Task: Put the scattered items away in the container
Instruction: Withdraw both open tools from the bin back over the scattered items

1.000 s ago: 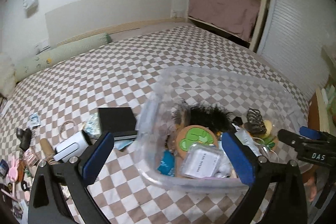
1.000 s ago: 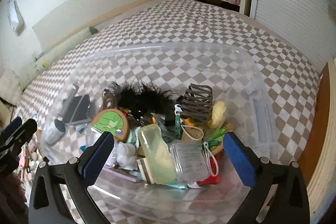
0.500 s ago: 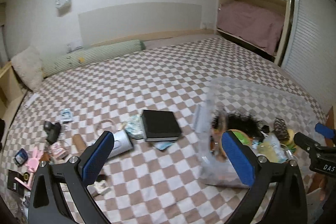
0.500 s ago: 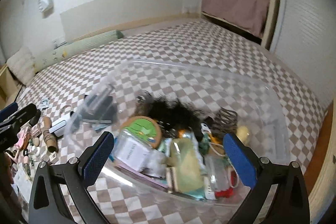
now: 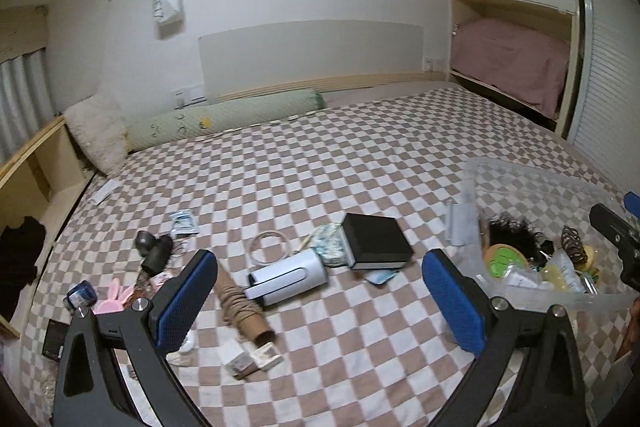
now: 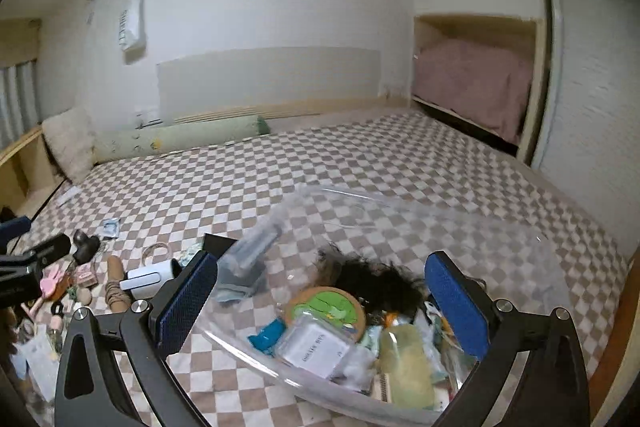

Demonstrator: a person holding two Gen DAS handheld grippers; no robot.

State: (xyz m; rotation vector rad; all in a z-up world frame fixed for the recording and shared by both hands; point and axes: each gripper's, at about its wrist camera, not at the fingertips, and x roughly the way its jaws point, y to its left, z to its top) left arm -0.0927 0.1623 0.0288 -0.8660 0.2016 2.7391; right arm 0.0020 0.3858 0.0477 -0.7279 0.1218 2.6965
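A clear plastic container (image 6: 520,259) (image 5: 532,183) sits on the checkered bed, holding a black furry item (image 6: 376,279), a green-faced disc (image 6: 328,307), a white labelled pack (image 6: 316,347) and more. My right gripper (image 6: 320,307) hovers open over its near side. My left gripper (image 5: 320,299) is open and empty above scattered items: a white cylinder device (image 5: 286,277), a black box (image 5: 376,241), a brown twine cone (image 5: 240,303), a white ring (image 5: 268,247) and small cards (image 5: 252,355).
More small items lie at the bed's left edge: a black object (image 5: 154,247), a pink comb (image 5: 112,301), a blue packet (image 5: 184,221). A green bolster (image 5: 224,119) and a fluffy pillow (image 5: 96,131) rest against the headboard. A wooden shelf (image 5: 32,163) borders the left.
Both grippers have pulled back and swung left, away from above the container. The left view now faces the scattered items instead of the container. Both stay open and empty.
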